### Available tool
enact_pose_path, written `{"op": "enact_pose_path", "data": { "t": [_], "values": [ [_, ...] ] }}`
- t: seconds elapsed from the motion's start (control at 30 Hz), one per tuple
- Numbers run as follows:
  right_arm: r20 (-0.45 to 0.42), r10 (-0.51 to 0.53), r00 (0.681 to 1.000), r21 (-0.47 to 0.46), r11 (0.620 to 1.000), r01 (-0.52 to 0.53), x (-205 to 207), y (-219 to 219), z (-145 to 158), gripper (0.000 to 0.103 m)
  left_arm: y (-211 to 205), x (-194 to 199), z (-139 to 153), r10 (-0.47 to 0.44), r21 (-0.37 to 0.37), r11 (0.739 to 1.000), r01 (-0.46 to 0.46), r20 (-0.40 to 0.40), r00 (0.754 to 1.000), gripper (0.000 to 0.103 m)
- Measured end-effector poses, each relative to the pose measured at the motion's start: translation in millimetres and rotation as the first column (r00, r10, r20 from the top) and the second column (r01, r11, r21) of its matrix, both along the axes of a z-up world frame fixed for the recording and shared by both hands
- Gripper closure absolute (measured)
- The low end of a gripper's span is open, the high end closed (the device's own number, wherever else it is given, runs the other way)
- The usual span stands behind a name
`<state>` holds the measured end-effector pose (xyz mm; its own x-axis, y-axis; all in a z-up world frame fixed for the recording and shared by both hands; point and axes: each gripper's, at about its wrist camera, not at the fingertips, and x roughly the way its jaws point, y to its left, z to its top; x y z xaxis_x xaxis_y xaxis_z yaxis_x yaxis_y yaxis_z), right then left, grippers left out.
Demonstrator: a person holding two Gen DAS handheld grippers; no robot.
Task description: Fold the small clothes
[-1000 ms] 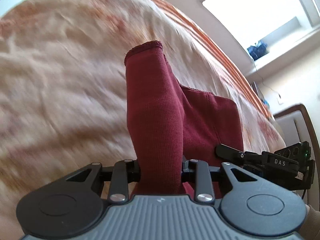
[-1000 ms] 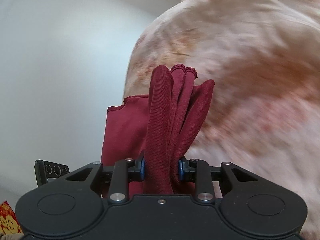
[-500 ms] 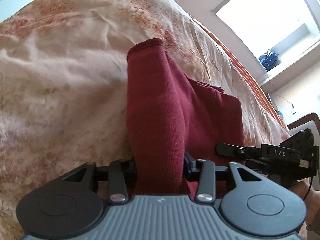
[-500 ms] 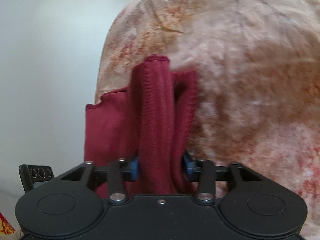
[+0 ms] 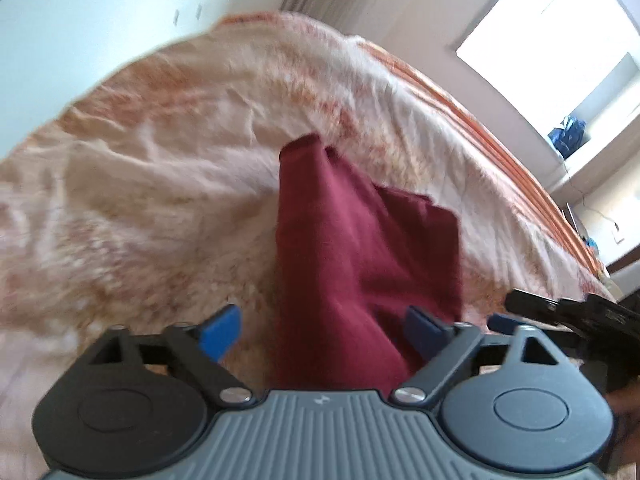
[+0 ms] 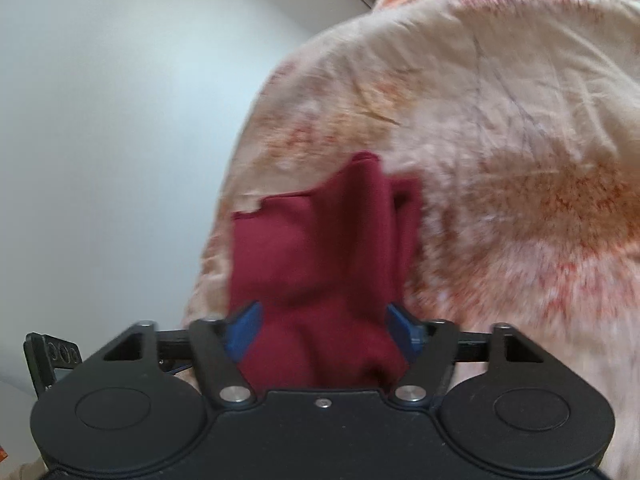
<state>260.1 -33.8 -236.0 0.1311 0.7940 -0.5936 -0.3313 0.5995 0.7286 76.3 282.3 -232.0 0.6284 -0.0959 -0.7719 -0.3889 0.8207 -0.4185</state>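
Observation:
A dark red knit garment [image 5: 360, 248] lies bunched on the peach patterned bedspread [image 5: 160, 184]. My left gripper [image 5: 324, 330] is open, its blue pads [image 5: 220, 330] spread wide either side of the cloth, which runs between them. In the right wrist view the same garment [image 6: 320, 256] runs between my right gripper [image 6: 322, 330], which is also open; its blue pads [image 6: 242, 330] stand at the cloth's two edges. The other gripper's black body [image 5: 576, 312] shows at the right of the left wrist view.
The bedspread [image 6: 500, 160] fills most of both views. A pale wall [image 6: 100, 120] is to the left. A bright window [image 5: 560, 40] and sill with a blue object [image 5: 568, 140] are beyond the bed's orange edge.
Both grippers have opened and let go of the red garment, which now slumps on the bed. Both cameras have tilted up and pulled back a little.

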Motion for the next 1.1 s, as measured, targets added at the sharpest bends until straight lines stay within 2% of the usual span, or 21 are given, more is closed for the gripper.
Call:
{"op": "enact_pose_path", "data": {
  "t": [0.1,0.2,0.4,0.5,0.6,0.73,0.87,0.97,1.1],
  "values": [
    [0.029,0.017,0.999,0.008,1.0,-0.017,-32.4,-15.3,43.0,0.012,-21.8,-30.7,35.1,0.011,0.01,1.0,-0.012,0.037,0.999,0.003],
    [0.093,0.039,0.995,-0.016,0.999,-0.038,-61.7,-29.4,86.0,0.003,-47.0,-62.0,70.2,0.025,0.035,0.999,-0.028,0.065,0.998,0.001],
    [0.254,0.093,0.963,-0.083,0.994,-0.075,-124.8,-57.9,166.5,0.001,-85.6,-120.1,127.1,0.078,0.04,0.996,-0.082,0.092,0.993,0.0],
    [0.297,0.132,0.946,-0.171,0.982,-0.083,-159.3,-66.7,197.4,0.001,-103.4,-146.6,150.7,0.096,0.055,0.993,-0.102,0.094,0.991,0.0],
    [0.324,0.177,0.93,-0.197,0.973,-0.117,-193.6,-80.8,213.5,0.001,-121.3,-172.9,170.7,0.127,0.085,0.987,-0.135,0.095,0.987,0.0],
    [0.347,0.205,0.915,-0.233,0.964,-0.127,-229.8,-107.1,217.4,0.001,-150.0,-206.8,185.7,0.119,0.142,0.981,-0.128,0.071,0.99,0.0],
    [0.324,0.179,0.929,-0.223,0.969,-0.109,-252.0,-128.5,218.6,0.001,-177.4,-231.1,186.4,0.101,0.191,0.976,-0.104,0.027,0.995,0.0],
    [0.359,0.162,0.919,-0.209,0.974,-0.09,-263.2,-137.4,226.8,0.001,-191.5,-245.3,188.3,0.079,0.202,0.976,-0.086,0.039,0.996,0.0],
    [0.378,0.18,0.908,-0.208,0.972,-0.105,-266.9,-140.3,234.6,0.001,-199.6,-250.4,196.0,0.093,0.216,0.971,-0.104,0.06,0.994,0.0]
  ]
}}
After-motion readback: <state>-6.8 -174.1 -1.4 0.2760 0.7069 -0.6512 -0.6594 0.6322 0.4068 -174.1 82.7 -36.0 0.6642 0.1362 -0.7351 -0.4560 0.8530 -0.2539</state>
